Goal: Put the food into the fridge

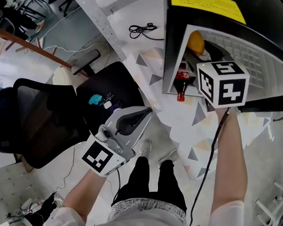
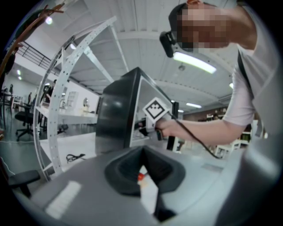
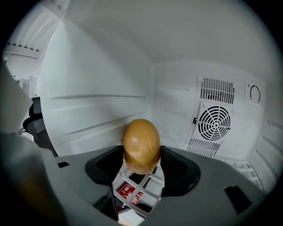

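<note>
— Food: where is it?

— Squarely between the fingers of the right gripper, inside the fridge. It is an egg-shaped, golden-brown piece standing upright, and its top rises above the fingers.

— So that gripper is clamped on it?

— Yes, one finger presses each flank. Under the fingers lies a white wire shelf. Whether the food touches the shelf, I cannot tell. A cola bottle shows through the wires, below the fingers.

— What is beyond the fingers?

— The white back wall, with a round fan grille to their right.

— And the left gripper?

— It is outside the fridge, well apart from the food. Its fingers stand a narrow gap apart with nothing between them; only pale floor and a small red spot show through the gap. Ahead of them is the fridge's black side, and the person's right hand reaching in.
</note>
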Demonstrator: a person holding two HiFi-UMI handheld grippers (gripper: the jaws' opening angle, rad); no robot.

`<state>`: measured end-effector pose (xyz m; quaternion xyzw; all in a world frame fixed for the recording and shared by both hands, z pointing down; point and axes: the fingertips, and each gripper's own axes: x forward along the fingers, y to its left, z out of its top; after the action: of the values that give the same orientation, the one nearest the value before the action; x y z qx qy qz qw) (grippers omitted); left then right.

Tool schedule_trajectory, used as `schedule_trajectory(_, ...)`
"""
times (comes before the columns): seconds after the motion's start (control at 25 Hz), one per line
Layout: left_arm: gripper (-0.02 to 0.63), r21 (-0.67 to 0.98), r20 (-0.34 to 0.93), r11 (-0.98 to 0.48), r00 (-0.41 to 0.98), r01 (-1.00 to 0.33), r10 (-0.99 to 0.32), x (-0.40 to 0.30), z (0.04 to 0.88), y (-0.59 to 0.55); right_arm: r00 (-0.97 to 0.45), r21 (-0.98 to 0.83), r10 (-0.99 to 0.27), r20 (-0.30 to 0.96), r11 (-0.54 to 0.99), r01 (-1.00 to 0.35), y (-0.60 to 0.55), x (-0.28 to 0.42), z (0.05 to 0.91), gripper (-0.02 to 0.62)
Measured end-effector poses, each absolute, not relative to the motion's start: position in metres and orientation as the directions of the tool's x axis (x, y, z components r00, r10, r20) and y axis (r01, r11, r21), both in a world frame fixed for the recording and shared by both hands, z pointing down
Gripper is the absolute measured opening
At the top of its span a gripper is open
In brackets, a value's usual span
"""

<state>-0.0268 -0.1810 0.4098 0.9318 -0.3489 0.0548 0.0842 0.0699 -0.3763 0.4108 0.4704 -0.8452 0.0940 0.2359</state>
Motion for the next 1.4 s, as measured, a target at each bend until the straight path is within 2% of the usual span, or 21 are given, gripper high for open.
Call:
schedule_trajectory(0.48, 0.006, 0.13, 0.161, -0.741, 0.752, -0.659, -0.64, -0.025, 0.411, -0.177, -0.426, 0.102, -0.752, 0.503, 0.541, -0.835, -0.376, 0.069, 0.416, 0.264)
schedule_trajectory(1.4, 0.006, 0.116, 0.145, -0.75, 0.758, -0.652, -0.636, -0.018, 0.397, -0.176, -0.443, 0.05, -0.748, 0.495, 0.533, -0.845, -0.368, 0.077, 0.415, 0.265)
